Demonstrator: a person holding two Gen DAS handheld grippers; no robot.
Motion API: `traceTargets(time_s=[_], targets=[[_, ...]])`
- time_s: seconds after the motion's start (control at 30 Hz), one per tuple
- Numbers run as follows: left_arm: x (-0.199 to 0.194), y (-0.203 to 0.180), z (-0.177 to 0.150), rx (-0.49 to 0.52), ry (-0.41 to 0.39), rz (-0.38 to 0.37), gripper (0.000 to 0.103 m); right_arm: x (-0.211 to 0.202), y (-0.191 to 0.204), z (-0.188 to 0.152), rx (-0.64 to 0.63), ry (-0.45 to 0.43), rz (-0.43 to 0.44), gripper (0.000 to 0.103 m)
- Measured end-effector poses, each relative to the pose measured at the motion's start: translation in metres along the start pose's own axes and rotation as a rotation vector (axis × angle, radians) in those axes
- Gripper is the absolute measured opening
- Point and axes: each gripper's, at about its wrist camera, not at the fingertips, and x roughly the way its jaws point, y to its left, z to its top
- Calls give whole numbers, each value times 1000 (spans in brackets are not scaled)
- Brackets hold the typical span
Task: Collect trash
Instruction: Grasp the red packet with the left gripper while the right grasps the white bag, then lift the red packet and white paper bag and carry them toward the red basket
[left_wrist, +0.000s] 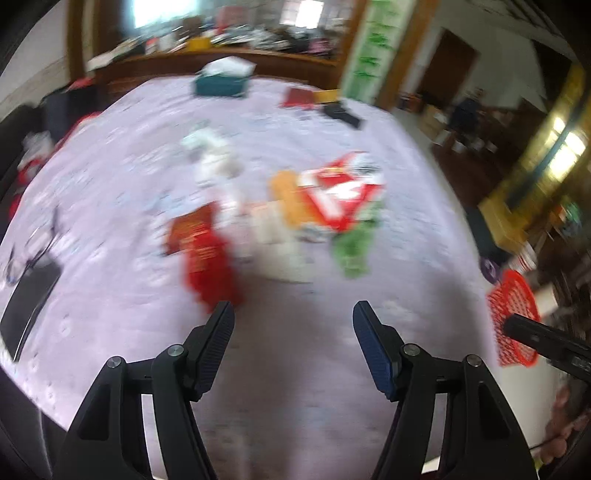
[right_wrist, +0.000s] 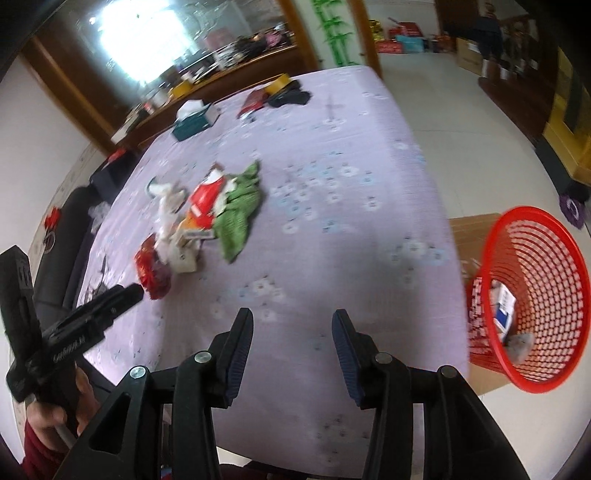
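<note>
Lilac cloth printed with small pale flowers covers the bed (right_wrist: 332, 206), which fills both wrist views. At the far left edge in the right wrist view, the left gripper (right_wrist: 125, 295) reaches in over the near left part of the cloth, held by a hand (right_wrist: 55, 413) in a dark red sleeve; from its own camera its jaws stand wide apart with nothing between them, only bare cloth ahead. Just beyond it lies the heap of trash: a red crinkled wrapper (right_wrist: 153, 269) nearest, touching a pale carton (right_wrist: 183, 254), with a clear plastic wrapper (right_wrist: 166, 206) behind them. To the right of these come a red and white packet (right_wrist: 205, 201) and a green crumpled bag (right_wrist: 238, 214), touching one another. Farther back, near the far edge of the bed, sit a teal tissue box (right_wrist: 194, 120), a dark red flat packet (right_wrist: 253, 101) and a black item (right_wrist: 291, 96), well apart from the heap. The right gripper (right_wrist: 291, 328) hangs over the near middle of the cloth, jaws partly open and empty. To the right, off the bed and over the floor, stands a red mesh basket (right_wrist: 546, 266), tilted toward the camera, with a blue and white box (right_wrist: 504, 310) and a grey crumpled piece (right_wrist: 519, 345) inside. Brown cardboard (right_wrist: 476, 229) lies under it. Much of the left wrist view is blurred.
</note>
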Motion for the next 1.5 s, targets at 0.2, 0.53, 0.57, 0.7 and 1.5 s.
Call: traceTargets(time_s=[0.2, 0.53, 0.57, 0.7, 1.5], targets=[[27, 59, 11, -119, 35, 50, 65, 11, 27, 2, -66, 20, -2, 51], [78, 63, 29, -83, 67, 33, 61, 19, 50, 11, -108, 31, -15, 52], [81, 63, 30, -75, 70, 34, 56, 19, 51, 12, -106, 31, -17, 52], [88, 61, 32, -53, 75, 23, 38, 24, 55, 16, -104, 39, -17, 52], [10, 87, -11, 45, 7, 39, 35, 190, 152, 74, -126, 205, 33, 43]])
